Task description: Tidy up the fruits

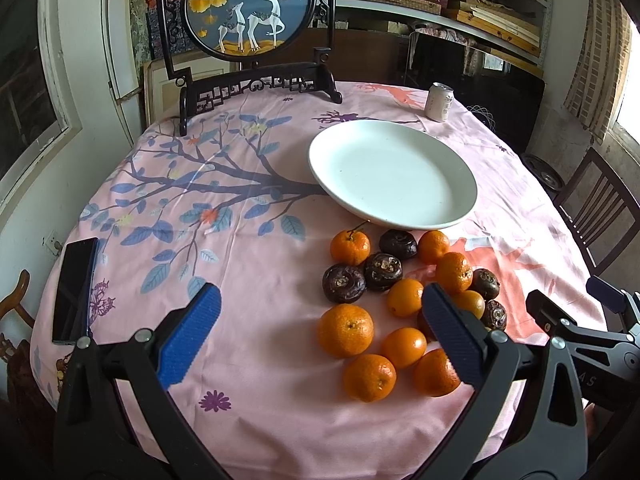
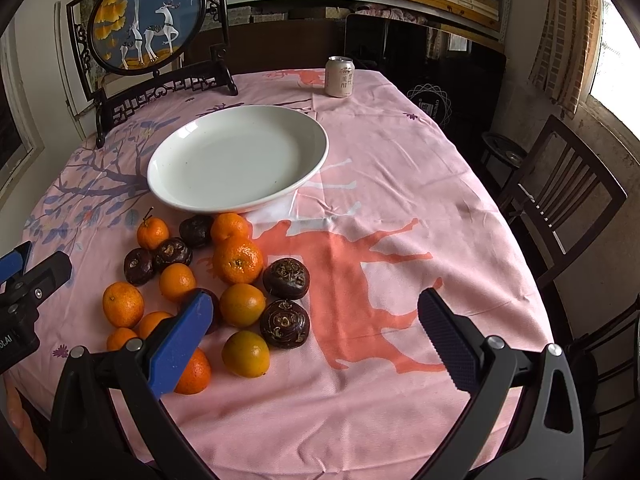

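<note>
Several oranges (image 1: 345,330) (image 2: 237,260) and several dark brown water chestnuts (image 1: 344,282) (image 2: 285,323) lie loose on the pink tablecloth, just in front of an empty white plate (image 1: 460,184) (image 2: 176,196). My left gripper (image 1: 320,312) hovers open above the near side of the pile, nothing between its fingers; its right finger hides part of some fruit. My right gripper (image 2: 316,322) is open over the pile's right edge and the bare cloth beside it, holding nothing. The right gripper's black frame (image 1: 580,332) shows at the right of the left wrist view.
A drink can (image 1: 439,102) (image 2: 340,77) stands beyond the plate. A round deer-painted screen on a black stand (image 1: 248,12) (image 2: 144,20) sits at the table's far left. A dark phone (image 1: 74,290) lies at the left edge. Wooden chairs (image 2: 560,192) stand to the right.
</note>
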